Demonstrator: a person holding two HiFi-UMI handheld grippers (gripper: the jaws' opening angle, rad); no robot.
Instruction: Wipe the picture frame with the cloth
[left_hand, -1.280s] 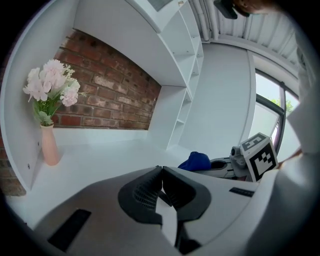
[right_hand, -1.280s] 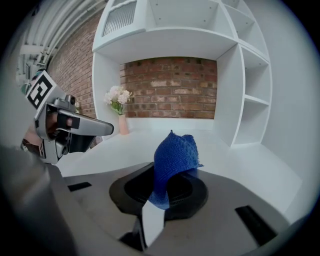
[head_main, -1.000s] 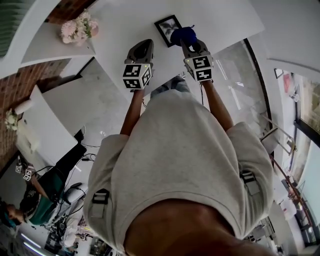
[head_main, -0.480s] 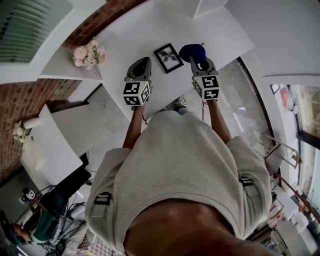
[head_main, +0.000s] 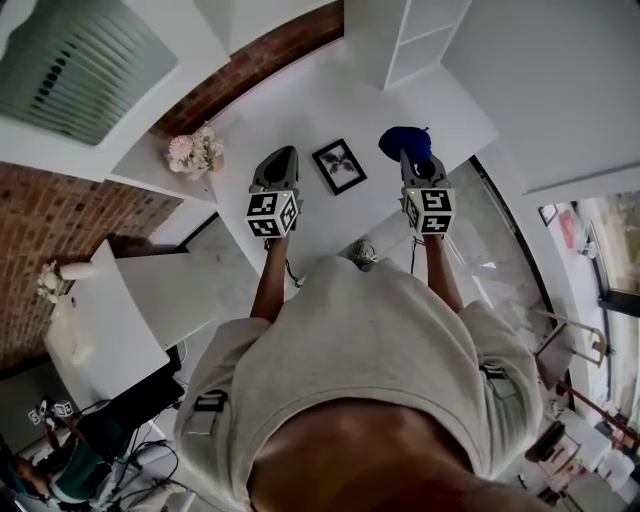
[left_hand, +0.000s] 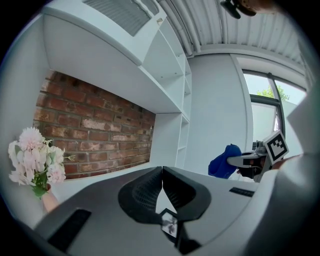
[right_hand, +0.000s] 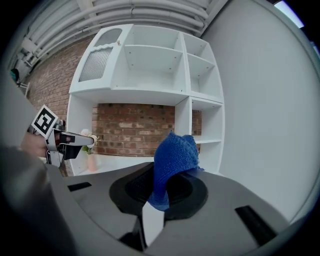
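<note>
A small black picture frame lies flat on the white table, between my two grippers. A sliver of the picture frame shows under the jaws in the left gripper view. My left gripper hovers just left of the frame, jaws shut with nothing between them. My right gripper is to the frame's right, shut on a bunched blue cloth. In the right gripper view the blue cloth sticks up from the jaws. The left gripper view shows the blue cloth off to the right.
A vase of pale pink flowers stands at the table's left end, also seen as flowers in the left gripper view. A brick wall and white shelving rise behind the table. Grey floor lies below me.
Both grippers have drawn back and apart from the frame; the right one, with the cloth, has moved off the frame to its right. The view has tilted up toward the wall.
</note>
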